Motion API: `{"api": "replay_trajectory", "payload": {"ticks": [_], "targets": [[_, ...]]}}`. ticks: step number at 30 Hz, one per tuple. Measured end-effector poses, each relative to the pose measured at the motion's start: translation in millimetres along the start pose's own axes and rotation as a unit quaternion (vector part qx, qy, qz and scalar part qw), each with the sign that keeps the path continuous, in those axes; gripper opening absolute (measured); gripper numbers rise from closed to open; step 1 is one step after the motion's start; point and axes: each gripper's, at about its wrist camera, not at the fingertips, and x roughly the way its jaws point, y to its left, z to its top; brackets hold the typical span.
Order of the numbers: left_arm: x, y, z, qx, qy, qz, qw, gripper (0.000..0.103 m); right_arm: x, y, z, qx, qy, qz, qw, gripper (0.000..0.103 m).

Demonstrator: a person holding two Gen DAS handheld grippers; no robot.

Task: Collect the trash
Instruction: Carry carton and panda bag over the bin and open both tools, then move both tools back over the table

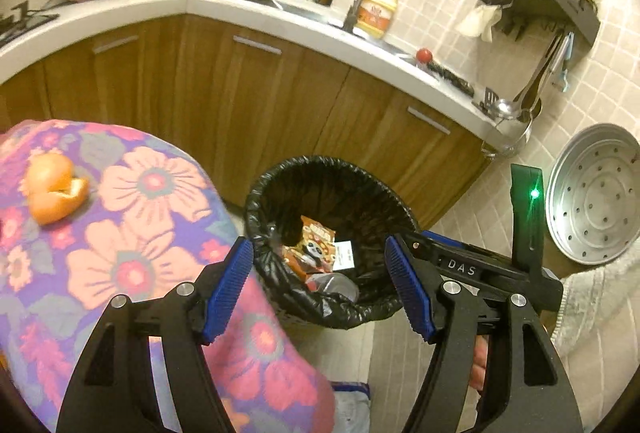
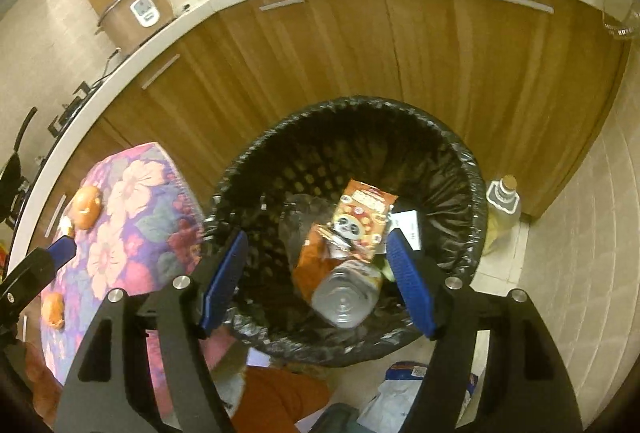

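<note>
A bin lined with a black bag point(image 1: 332, 173) point(image 2: 348, 113) stands on the floor by the cabinets. Inside lie an orange panda snack wrapper point(image 2: 360, 221) point(image 1: 310, 249), a clear plastic bottle point(image 2: 344, 297) and a white slip point(image 2: 408, 225). Orange peel point(image 1: 52, 189) point(image 2: 86, 207) lies on the flowered cloth point(image 1: 132, 233) point(image 2: 132, 217); a second peel piece point(image 2: 54, 307) lies nearer. My left gripper point(image 1: 320, 285) is open and empty, over the cloth's edge and the bin's near rim. My right gripper point(image 2: 316, 277) is open and empty above the bin.
Wooden cabinets point(image 1: 248, 93) under a white counter point(image 1: 280, 21) stand behind the bin. An oil bottle point(image 2: 502, 209) stands right of the bin. A metal steamer tray point(image 1: 596, 193) leans at the right wall. Bags and orange fabric point(image 2: 280, 393) lie on the floor below.
</note>
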Motion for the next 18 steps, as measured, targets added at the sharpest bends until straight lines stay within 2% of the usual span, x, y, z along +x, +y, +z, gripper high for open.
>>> {"api": "replay_trajectory", "payload": {"ticks": [4,6,11,18], "targets": [[-39,16,-7,-0.02,-0.029,0.006,0.9994,0.068,-14,31,-1,-0.029,-0.017,0.019,0.999,0.068],[-57,26,-10,-0.032,-0.046,0.016,0.9983,0.074,-21,51,-2,-0.048,-0.024,0.031,0.998,0.068],[-114,61,-24,-0.063,-0.084,0.074,0.9918,0.08,-26,107,-10,-0.101,-0.032,0.059,0.993,0.069],[-190,127,-54,-0.121,-0.115,0.174,0.9705,0.083,-13,185,-23,-0.171,-0.024,0.086,0.981,0.071]]}}
